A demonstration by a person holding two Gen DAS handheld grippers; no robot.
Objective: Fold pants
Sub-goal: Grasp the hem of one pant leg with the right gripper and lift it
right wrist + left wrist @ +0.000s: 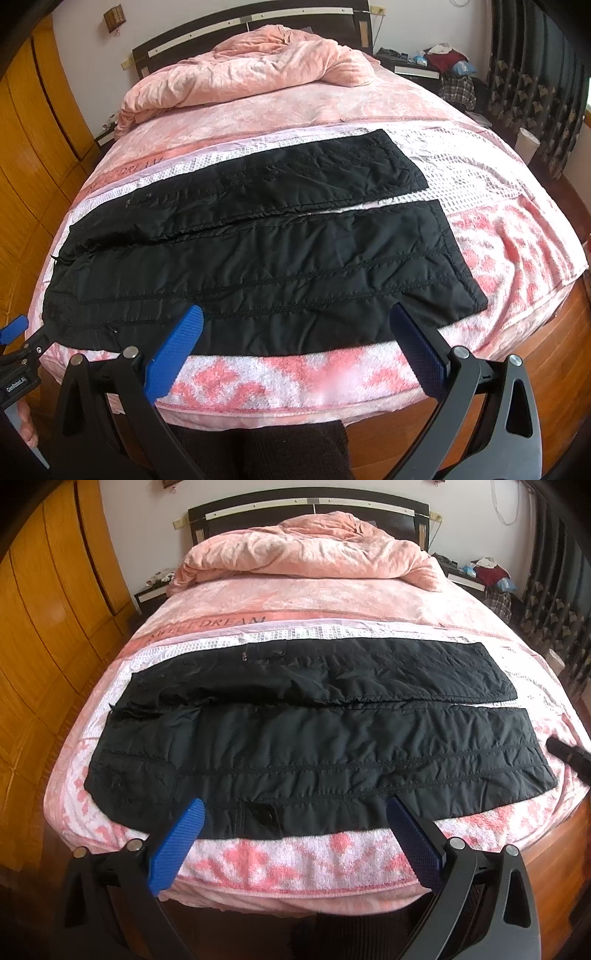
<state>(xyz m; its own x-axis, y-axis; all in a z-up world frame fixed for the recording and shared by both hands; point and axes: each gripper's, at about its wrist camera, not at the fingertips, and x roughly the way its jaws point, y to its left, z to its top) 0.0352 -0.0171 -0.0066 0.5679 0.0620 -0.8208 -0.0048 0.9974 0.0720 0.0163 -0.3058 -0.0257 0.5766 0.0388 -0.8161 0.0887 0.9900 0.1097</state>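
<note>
The left tool [295, 805] hangs with its blue pads spread wide and nothing between them, just off the foot edge of the bed [295, 867], over the waist half of the pants [295, 738]. The pants lie flat across the foot end of the bed on a pink and white towel [314, 853], waist toward the left edge, both legs side by side running toward the right edge, cuffs short of it. The right tool [297, 314] is likewise spread and empty, above the near leg toward the cuff. No fold looks started yet. The next move probably calls for each tool to drop onto the near long edge, pinch one layer of cloth, and carry that leg over the far one.
</note>
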